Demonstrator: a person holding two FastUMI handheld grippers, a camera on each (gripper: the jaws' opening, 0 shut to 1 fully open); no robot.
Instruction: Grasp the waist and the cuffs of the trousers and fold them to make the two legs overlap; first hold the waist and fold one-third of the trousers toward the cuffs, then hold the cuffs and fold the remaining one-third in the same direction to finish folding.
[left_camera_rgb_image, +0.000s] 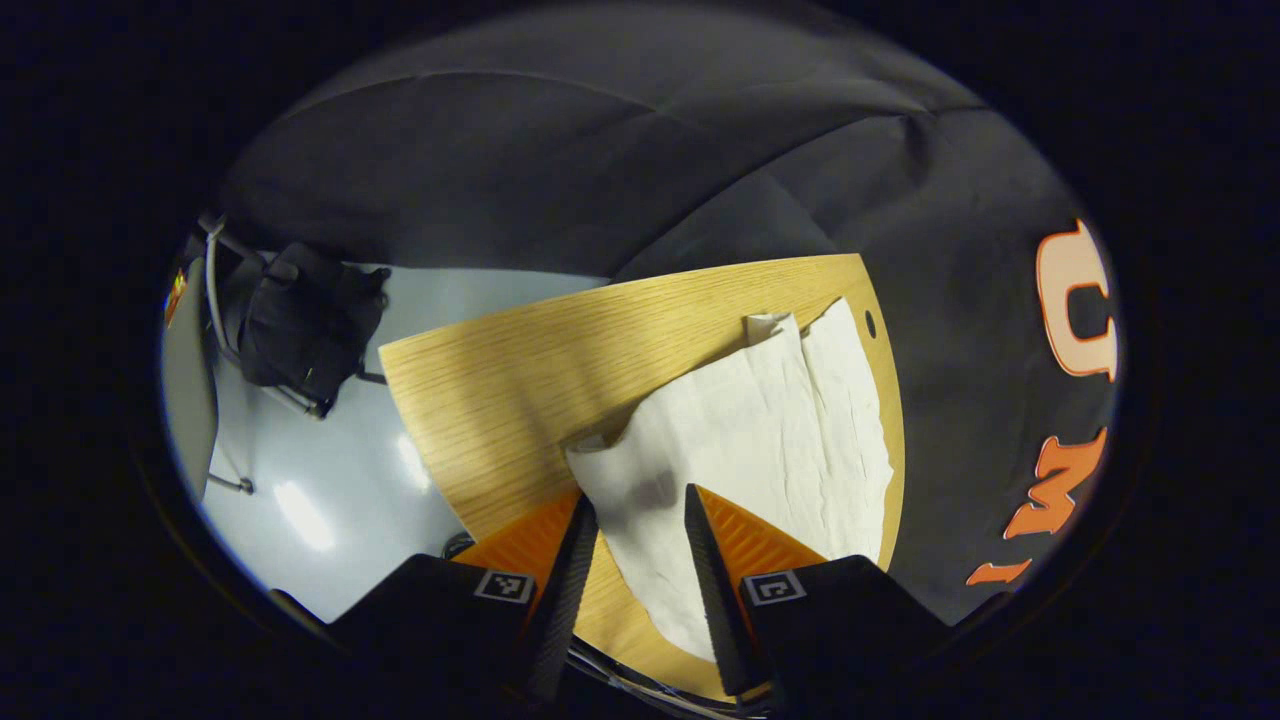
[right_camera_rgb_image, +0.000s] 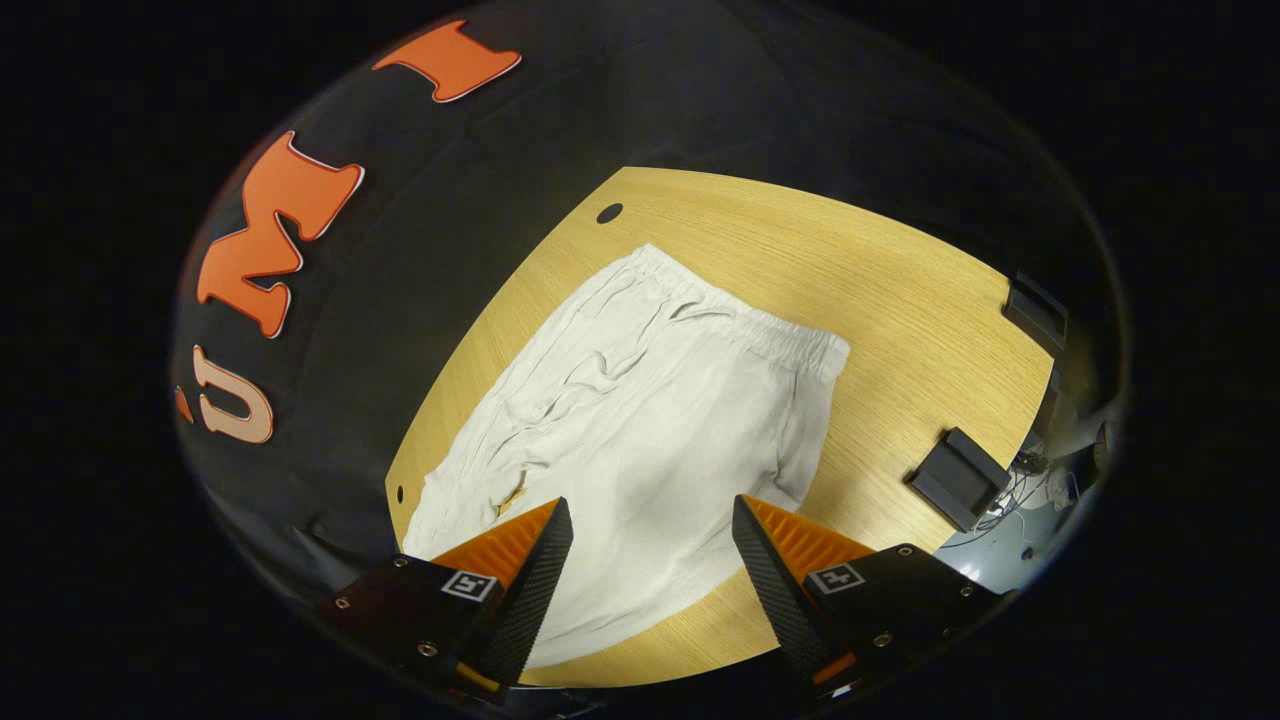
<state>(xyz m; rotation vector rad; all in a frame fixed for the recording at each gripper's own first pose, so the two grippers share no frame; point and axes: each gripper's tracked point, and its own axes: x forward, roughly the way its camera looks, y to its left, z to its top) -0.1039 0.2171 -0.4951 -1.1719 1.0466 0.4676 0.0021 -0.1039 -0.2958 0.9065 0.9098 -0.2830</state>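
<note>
One pair of white trousers (right_camera_rgb_image: 640, 420) lies flat on the wooden table (right_camera_rgb_image: 900, 300), two small black blocks (right_camera_rgb_image: 958, 478) at its far edge, with left gripper (left_camera_rgb_image: 640, 505) and right gripper (right_camera_rgb_image: 650, 515) both spread above the cloth.

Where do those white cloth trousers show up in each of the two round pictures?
Left gripper view: the white cloth trousers lie right of centre on the wooden table, running down between the left gripper fingers.
Right gripper view: the trousers fill the centre, gathered waistband farthest off, above the open right gripper.
Shared landmark: the small dark hole in the tabletop beside the trousers.
</note>
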